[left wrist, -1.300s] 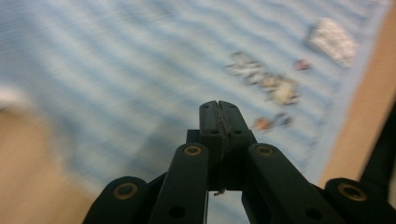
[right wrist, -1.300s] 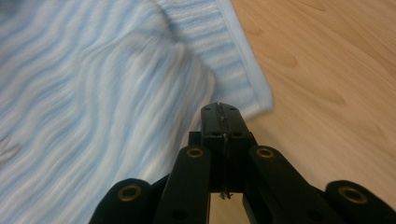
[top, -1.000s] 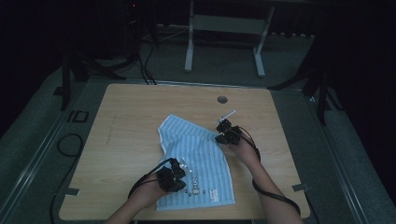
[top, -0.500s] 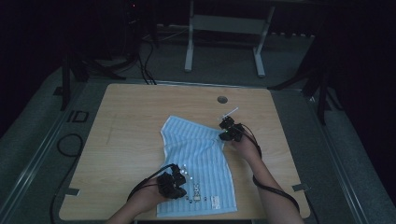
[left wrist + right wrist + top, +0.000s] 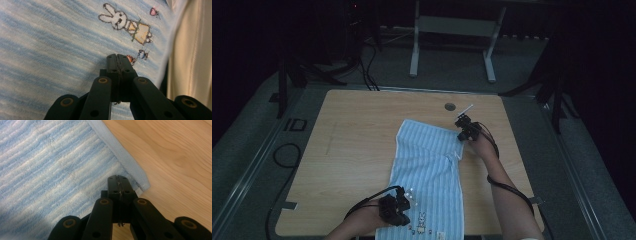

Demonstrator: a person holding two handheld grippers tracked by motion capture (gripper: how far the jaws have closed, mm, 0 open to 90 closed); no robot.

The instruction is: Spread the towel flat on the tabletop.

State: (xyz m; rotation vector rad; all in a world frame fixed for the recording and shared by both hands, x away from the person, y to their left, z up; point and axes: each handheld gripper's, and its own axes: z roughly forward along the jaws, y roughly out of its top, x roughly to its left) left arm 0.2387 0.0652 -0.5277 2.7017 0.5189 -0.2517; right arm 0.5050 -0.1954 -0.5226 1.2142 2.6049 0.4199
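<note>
Striped towel [image 5: 428, 172] flat on table [image 5: 357, 130]; left gripper [image 5: 117, 60] and right gripper [image 5: 118, 181] jaws pinching its corners.

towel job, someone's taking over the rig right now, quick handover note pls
Left tongs: shut, at the towel's near end by the bunny print. No cloth shows between the jaws.
Right tongs: shut, at the far right corner.
Towel: stretched lengthwise on the table, a crease near the right edge.
Done: mostly spread flat.
Left: likely smooth the crease, then fold.
</note>
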